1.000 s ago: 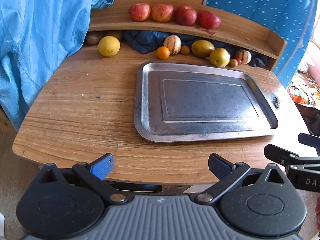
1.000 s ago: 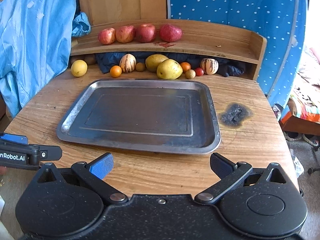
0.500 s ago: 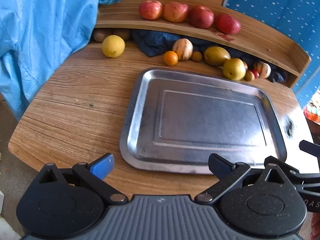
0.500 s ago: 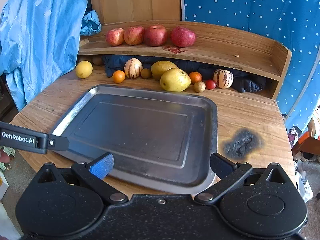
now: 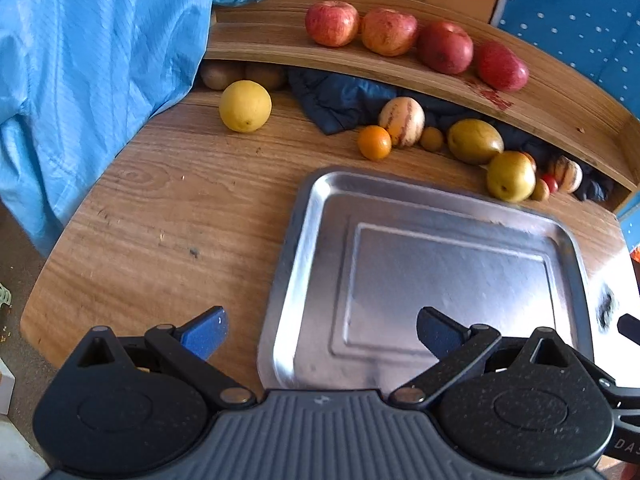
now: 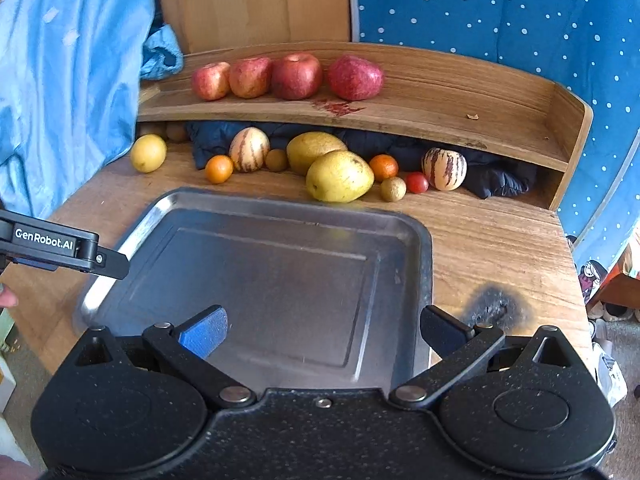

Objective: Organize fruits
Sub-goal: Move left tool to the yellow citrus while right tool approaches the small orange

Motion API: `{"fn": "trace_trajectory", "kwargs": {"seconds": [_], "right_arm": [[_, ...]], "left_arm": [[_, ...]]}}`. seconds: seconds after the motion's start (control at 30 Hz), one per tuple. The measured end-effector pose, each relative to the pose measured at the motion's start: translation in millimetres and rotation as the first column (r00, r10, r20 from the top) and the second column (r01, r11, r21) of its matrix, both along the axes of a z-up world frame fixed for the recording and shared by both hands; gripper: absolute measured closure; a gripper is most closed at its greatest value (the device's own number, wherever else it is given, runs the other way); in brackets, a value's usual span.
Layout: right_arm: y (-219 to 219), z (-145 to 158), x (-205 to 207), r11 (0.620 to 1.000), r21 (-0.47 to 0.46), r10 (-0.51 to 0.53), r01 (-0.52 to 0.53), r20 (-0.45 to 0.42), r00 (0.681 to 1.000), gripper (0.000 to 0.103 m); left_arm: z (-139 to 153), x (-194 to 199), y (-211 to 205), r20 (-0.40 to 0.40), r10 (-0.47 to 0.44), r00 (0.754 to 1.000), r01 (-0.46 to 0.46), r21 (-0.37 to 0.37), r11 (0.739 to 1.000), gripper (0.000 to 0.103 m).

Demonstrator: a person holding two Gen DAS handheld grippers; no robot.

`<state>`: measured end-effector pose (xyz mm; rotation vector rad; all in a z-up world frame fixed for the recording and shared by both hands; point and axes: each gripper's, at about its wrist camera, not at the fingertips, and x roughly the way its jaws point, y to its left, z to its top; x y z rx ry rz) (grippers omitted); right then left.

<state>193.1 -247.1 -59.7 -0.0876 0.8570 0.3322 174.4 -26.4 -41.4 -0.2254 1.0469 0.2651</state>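
Note:
An empty metal tray (image 5: 320,208) (image 6: 422,248) lies on the wooden table. Behind it runs a row of fruit: a yellow lemon (image 5: 245,106) (image 6: 148,153), a small orange (image 5: 374,143) (image 6: 219,168), a striped melon (image 5: 401,116) (image 6: 249,149), two yellow-green pears (image 6: 339,176) (image 5: 511,176), a second orange (image 6: 383,167), a cherry tomato (image 6: 417,182) and another striped melon (image 6: 444,168). Several red apples (image 6: 296,76) (image 5: 390,32) sit on the shelf above. My left gripper (image 5: 322,330) is open over the tray's near left corner. My right gripper (image 6: 324,330) is open above the tray's near edge. Both are empty.
A blue cloth (image 5: 80,80) hangs over the table's left side. Dark blue fabric (image 6: 216,136) is bunched under the wooden shelf (image 6: 440,96). A black scorch mark (image 6: 496,308) stains the table right of the tray. The left gripper's side (image 6: 60,246) shows at the right wrist view's left edge.
Both grippers have moved forward and lower over the table, so the tray's near edge now lies between their fingers. Fruit and tray have not moved.

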Motion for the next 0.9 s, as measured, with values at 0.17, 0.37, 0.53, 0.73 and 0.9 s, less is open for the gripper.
{"fn": "trace_trajectory", "kwargs": {"seconds": [0.17, 0.37, 0.53, 0.73, 0.9], "right_arm": [[19.9, 1.8, 21.2, 1.000, 0.004, -0.030, 0.030, 0.009, 0.999, 0.001], [64.3, 1.1, 46.4, 1.000, -0.007, 0.025, -0.025, 0.003, 1.000, 0.001], [107.9, -7.9, 78.2, 0.994, -0.038, 0.099, -0.101, -0.060, 0.993, 0.001], [153.0, -13.4, 113.2, 0.991, -0.084, 0.096, -0.100, -0.047, 0.994, 0.001], [180.4, -25.5, 135.4, 0.992, -0.083, 0.088, -0.091, -0.044, 0.995, 0.001]], "left_arm": [[-0.8, 27.6, 31.4, 0.007, -0.003, 1.000, 0.003, -0.016, 1.000, 0.001], [0.5, 58.4, 76.5, 0.041, -0.010, 0.999, 0.010, 0.010, 1.000, 0.001], [-3.7, 86.4, 110.0, 0.068, -0.054, 0.996, 0.051, 0.051, 0.997, 0.001], [-17.0, 122.8, 143.9, 0.070, -0.093, 0.993, 0.090, 0.056, 0.994, 0.001], [-26.2, 148.7, 162.1, 0.072, -0.111, 0.991, 0.109, 0.020, 0.994, 0.001]]}}
